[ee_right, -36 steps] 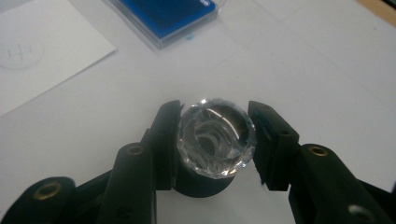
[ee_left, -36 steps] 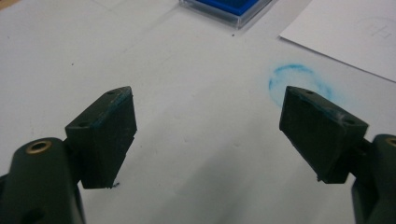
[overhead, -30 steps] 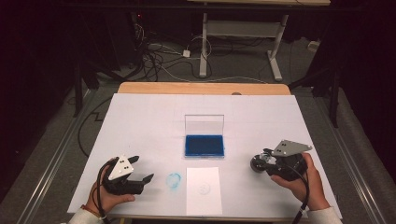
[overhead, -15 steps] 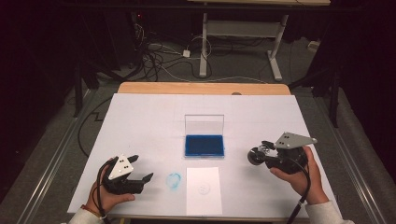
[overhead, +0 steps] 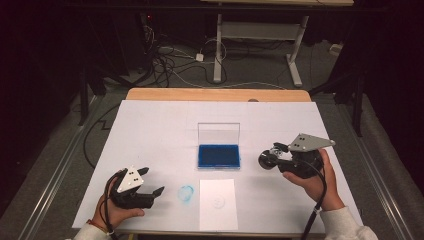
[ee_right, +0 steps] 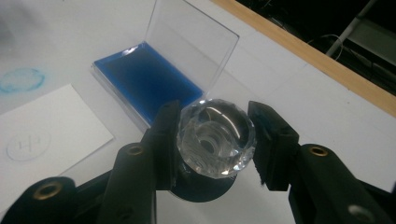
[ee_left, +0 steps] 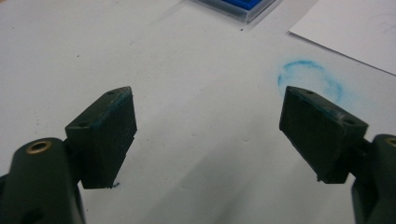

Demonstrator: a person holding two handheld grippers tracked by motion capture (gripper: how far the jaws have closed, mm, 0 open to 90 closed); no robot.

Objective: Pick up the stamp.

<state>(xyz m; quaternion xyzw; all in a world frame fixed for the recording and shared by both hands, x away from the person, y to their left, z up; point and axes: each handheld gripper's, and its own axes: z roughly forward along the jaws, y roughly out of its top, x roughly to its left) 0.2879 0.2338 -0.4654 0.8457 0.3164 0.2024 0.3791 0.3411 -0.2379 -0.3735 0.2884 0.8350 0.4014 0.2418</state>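
My right gripper (ee_right: 215, 140) has its jaws clamped on the stamp (ee_right: 215, 138), one pad pressed to each side of its clear faceted knob, which sits squarely between the tips with the dark round base hanging just below them. I'm holding it off the table (overhead: 150, 130), beside the ink pad (overhead: 218, 155) and apart from it. Past the jaws lies that blue ink pad with its clear lid (ee_right: 191, 44) tipped up, and off to one side the white card (ee_right: 46, 135) with a faint round print. My left gripper (ee_left: 208, 126) has its jaws wide apart with nothing between them, bare table below, and a blue ink ring (ee_left: 310, 81) just beyond one tip.
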